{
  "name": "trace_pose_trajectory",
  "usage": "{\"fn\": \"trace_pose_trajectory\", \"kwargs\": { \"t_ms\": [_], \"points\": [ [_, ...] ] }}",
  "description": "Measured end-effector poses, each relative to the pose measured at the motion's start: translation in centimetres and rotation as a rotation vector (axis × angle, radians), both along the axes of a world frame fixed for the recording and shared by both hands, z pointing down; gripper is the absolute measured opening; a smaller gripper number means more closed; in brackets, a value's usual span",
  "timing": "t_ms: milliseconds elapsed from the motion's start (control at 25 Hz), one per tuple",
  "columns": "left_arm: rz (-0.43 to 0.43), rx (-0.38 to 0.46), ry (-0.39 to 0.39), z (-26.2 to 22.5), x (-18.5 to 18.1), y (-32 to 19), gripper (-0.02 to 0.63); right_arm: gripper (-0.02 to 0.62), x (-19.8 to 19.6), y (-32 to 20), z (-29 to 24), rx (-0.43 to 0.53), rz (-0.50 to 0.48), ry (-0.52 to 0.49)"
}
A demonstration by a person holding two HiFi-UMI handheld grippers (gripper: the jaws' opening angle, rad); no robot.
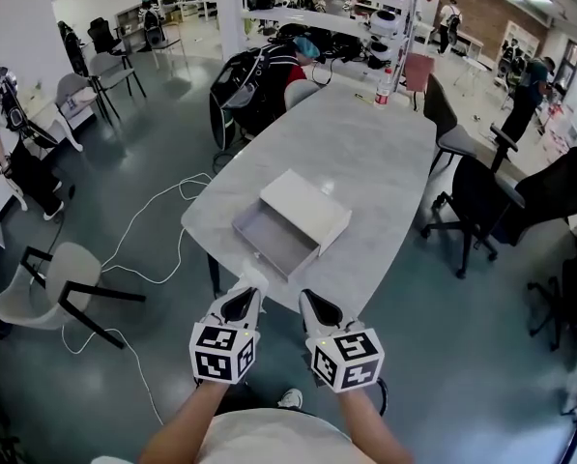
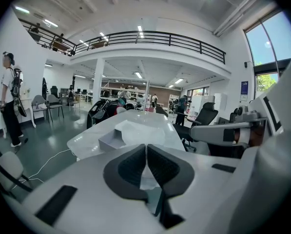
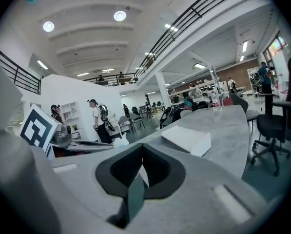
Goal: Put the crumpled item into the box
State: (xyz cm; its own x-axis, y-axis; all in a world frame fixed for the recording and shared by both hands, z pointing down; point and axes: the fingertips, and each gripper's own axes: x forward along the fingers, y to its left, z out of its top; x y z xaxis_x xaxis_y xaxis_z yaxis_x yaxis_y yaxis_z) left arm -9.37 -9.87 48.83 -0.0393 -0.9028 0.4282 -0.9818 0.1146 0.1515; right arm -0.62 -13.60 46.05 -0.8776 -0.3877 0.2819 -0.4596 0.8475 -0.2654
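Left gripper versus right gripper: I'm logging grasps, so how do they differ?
The left gripper is shut on the white crumpled item; the right gripper is shut on nothing. The left gripper faces the open tray of the box; the right gripper faces its closed white side. Both hover short of the box.

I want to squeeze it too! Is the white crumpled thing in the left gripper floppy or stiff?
Probably soft and light: the crumpled item shows as a thin white wad between the shut jaws of the left gripper. It would likely squash, not crack. Being rumpled, it probably wouldn't roll once dropped in the box.
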Motion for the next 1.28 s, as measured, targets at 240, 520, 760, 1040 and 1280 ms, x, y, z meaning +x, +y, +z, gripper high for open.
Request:
{"fn": "trace_pose_trajectory", "kwargs": {
  "t_ms": [240, 520, 760, 1040, 1280],
  "points": [
    [0.03, -0.02, -0.011, 1.0, -0.8, -2.0, 0.015, 0.005, -0.3, -2.4, 0.2, 0.002, 0.032, 0.002],
    [0.117, -0.045, -0.017, 2.1, -2.9, -6.1, 0.015, 0.005, -2.4, -5.5, 0.8, 0.0, 0.092, 0.038],
    [0.228, -0.08, -0.016, 3.6, -5.5, -10.0, 0.015, 0.005, -5.2, -8.7, 1.3, -0.012, 0.173, 0.07],
    [0.38, -0.137, -0.026, 5.3, -7.7, -14.2, 0.015, 0.005, -7.8, -11.7, 1.6, -0.027, 0.274, 0.103],
    [0.517, -0.198, -0.056, 7.6, -8.2, -16.6, 0.015, 0.005, -8.1, -13.3, 2.2, -0.03, 0.372, 0.123]
  ]
}}
